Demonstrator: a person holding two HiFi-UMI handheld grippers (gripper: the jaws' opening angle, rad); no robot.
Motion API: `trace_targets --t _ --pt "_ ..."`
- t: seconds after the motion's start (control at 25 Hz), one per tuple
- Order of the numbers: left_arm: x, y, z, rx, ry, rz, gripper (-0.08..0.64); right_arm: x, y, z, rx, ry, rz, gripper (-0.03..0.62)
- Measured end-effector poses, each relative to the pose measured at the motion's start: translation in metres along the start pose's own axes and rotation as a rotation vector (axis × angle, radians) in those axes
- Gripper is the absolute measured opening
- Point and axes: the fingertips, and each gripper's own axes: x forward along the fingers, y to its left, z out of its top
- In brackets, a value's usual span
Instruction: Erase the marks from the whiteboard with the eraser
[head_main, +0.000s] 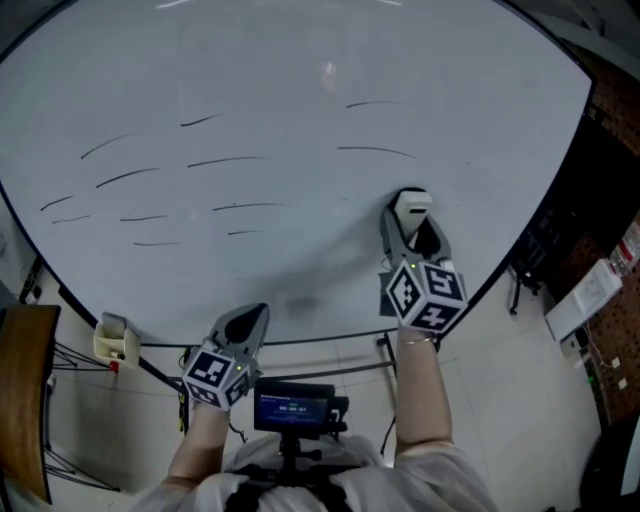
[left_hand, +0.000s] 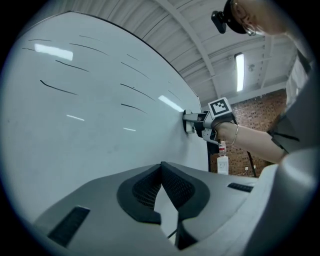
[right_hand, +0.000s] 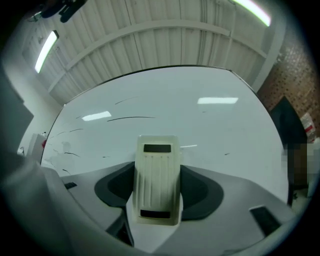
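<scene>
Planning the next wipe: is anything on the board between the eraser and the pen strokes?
Nothing visible. The eraser, clamped in the right hand-held gripper, sits against the whiteboard, with bare board up to the nearest stroke above it.

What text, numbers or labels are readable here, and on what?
Nothing can be read.
Small screen: pale characters, too blurred to read.
Whiteboard: short pen strokes only, no words.
Eraser: two dark panels, no legible print.
Marker cubes: black-and-white square patterns, no letters.
</scene>
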Motion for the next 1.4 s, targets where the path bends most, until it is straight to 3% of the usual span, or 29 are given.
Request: trace_targets --t 0.16,0.28,0.44,0.6,0.76,1.16,1.4 --pt "-0.004 -0.004 -0.003 -0.006 0.002 -0.005 -0.008 -0.005 -0.035 -0.007 0.096 0.021 -0.057 0.262" --pt "-0.01 0.001 -0.005 -0.016 0.001 0.018 -0.008 -0.009 -0.041 -0.007 0.116 0.015 -0.066 0.261" --pt "-0.02 0.007 -0.005 -0.023 -0.012 0.037 -0.008 -0.026 -0.005 0.002 0.128 -0.051 0.05 0.261" --pt "-0.029 0.014 -0.005 -0.037 -0.016 0.055 -0.008 -0.042 0.058 -0.003 0.001 -0.042 0.167 0.261" --pt "-0.041 0.019 -0.01 -0.053 -0.02 0.063 -0.008 -0.062 0.111 -0.035 -0.041 0.022 0.265 0.261" --pt "-0.066 0.009 -0.031 -0.074 0.014 0.019 -0.008 -0.116 0.129 -0.14 -0.021 0.232 0.218 0.261" --pt "-0.075 -0.012 -0.03 -0.049 0.01 0.02 -0.008 -0.144 0.126 -0.173 0.005 0.305 0.214 0.261"
